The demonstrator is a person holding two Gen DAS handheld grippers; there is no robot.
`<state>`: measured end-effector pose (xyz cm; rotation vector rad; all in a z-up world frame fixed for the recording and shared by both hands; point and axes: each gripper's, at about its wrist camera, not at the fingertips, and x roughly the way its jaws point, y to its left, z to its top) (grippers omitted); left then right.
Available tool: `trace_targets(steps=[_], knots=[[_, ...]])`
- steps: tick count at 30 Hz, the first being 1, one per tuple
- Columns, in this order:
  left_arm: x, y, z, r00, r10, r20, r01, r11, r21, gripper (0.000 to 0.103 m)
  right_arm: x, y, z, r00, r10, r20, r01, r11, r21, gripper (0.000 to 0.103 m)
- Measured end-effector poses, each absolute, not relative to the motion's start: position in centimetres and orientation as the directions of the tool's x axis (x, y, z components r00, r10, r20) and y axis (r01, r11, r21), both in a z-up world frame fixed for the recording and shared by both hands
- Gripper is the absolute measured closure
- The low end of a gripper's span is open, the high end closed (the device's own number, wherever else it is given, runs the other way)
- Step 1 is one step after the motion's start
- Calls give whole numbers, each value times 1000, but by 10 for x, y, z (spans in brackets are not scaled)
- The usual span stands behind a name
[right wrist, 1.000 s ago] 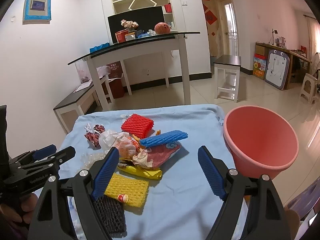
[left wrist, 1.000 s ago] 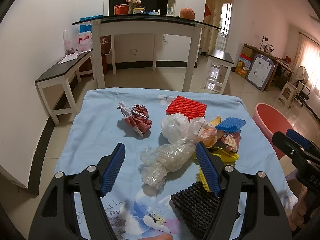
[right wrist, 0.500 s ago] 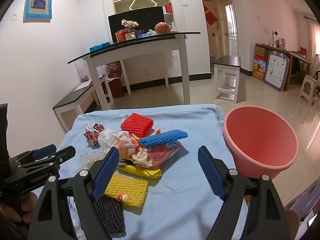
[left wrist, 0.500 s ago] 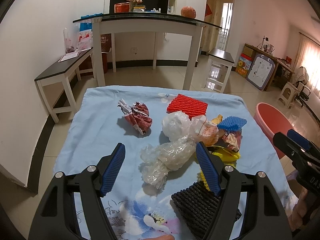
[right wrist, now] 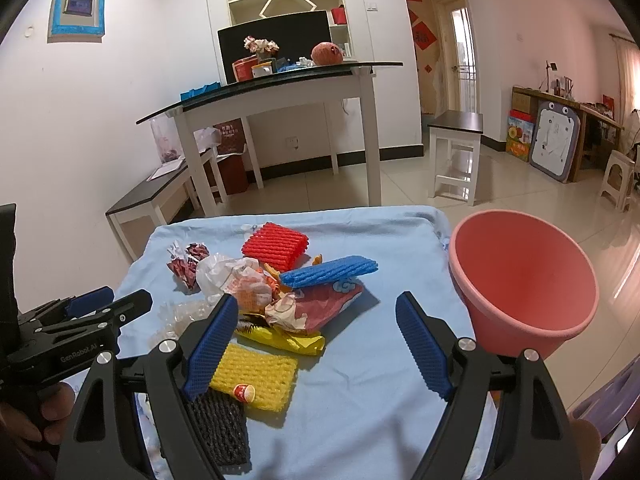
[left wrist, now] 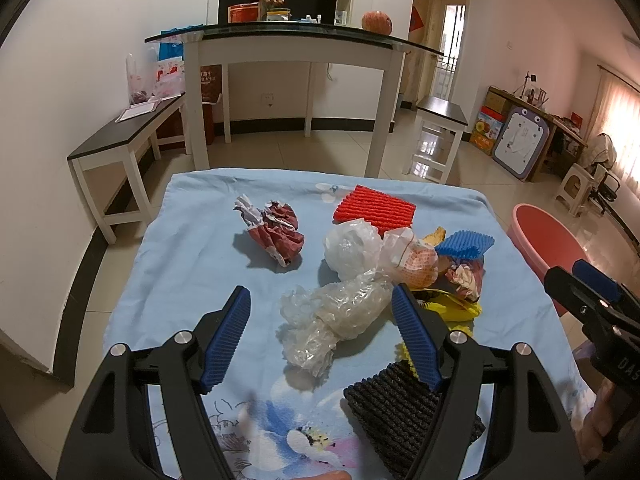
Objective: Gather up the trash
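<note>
Left gripper (left wrist: 322, 336): fingers spread wide, nothing between them, held over the clear crumpled plastic (left wrist: 336, 312) at the near edge of the trash pile. Right gripper (right wrist: 316, 340): likewise spread wide and empty, just right of that pile. The pile lies mid-surface (right wrist: 376, 392) on blue cloth. Pink basin (right wrist: 524, 280) stands right of the pile, seemingly off the surface edge. Red foam net (right wrist: 276, 246) lies at the pile's far side, black foam net (left wrist: 400, 404) nearest.

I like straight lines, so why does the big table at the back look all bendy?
It's the fisheye lens: in the left wrist view the black tabletop bows, in the right wrist view it slants and curves; black corners ring both pictures.
</note>
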<state>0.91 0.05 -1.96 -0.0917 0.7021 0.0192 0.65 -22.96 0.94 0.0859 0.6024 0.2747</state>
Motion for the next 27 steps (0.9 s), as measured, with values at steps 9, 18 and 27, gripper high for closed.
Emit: trace_targets(steps=[9,18,27], knots=[[9,7,-20,769,-40,-638,-38,993,-108,29,7,-230,9,787,281,-549,-229,960,162,23],[9,16,-22,754,-106,-648,11,989,-148,29,10,-234,0,779,275,-563,-221,961,164,24],[4,8,-27,748,-141,-649,82,989,-122,30,14,-235,-9,757,282,-589,-223,960,171,28]])
